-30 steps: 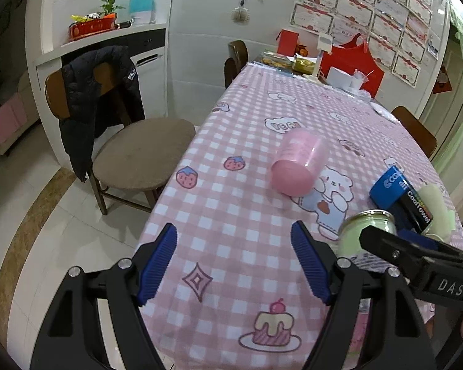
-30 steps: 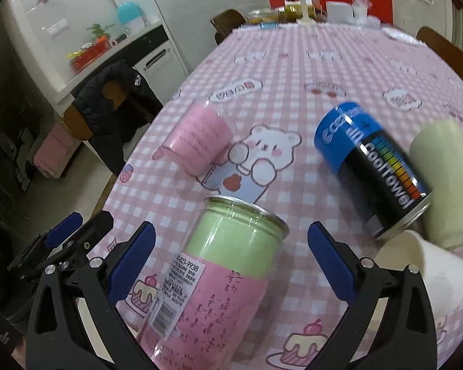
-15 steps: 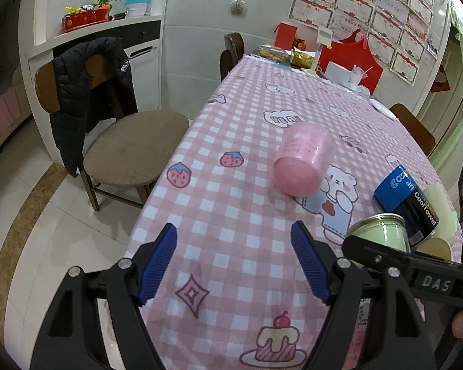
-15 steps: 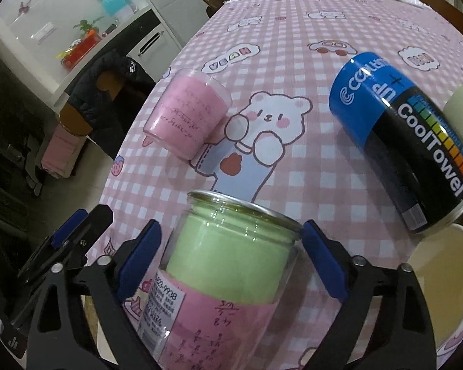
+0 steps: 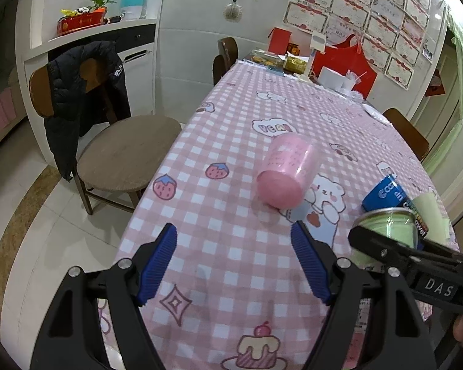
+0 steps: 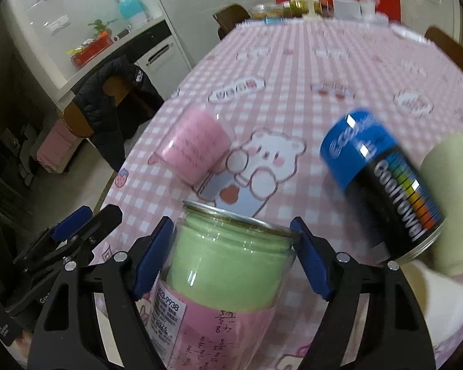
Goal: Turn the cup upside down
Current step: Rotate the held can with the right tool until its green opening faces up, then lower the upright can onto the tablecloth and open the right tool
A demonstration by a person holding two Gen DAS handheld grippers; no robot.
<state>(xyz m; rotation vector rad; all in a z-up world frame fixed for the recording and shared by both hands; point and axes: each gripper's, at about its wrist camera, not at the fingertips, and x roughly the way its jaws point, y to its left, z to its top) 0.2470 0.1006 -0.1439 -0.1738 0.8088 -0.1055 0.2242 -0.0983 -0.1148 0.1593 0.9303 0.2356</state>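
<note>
A clear cup (image 6: 228, 274) with green and pink filling and a metal rim stands upright at the near table edge. My right gripper (image 6: 233, 246) has its blue pads against both sides of it, shut on it. The cup also shows in the left wrist view (image 5: 389, 234), behind the right gripper's black arm. My left gripper (image 5: 234, 259) is open and empty above the tablecloth, left of that cup. A pink cup (image 5: 288, 174) lies on its side further in, also in the right wrist view (image 6: 194, 148).
A blue and black CoolTowel can (image 6: 382, 182) lies right of the gripped cup, with a pale green roll (image 6: 453, 197) beside it. A chair with a black jacket (image 5: 86, 98) stands left of the table (image 5: 231, 117). Boxes and dishes (image 5: 293, 61) sit at the far end.
My right gripper has moved in around the green and pink cup and closed on it. My left gripper has stayed open, shifting only slightly.
</note>
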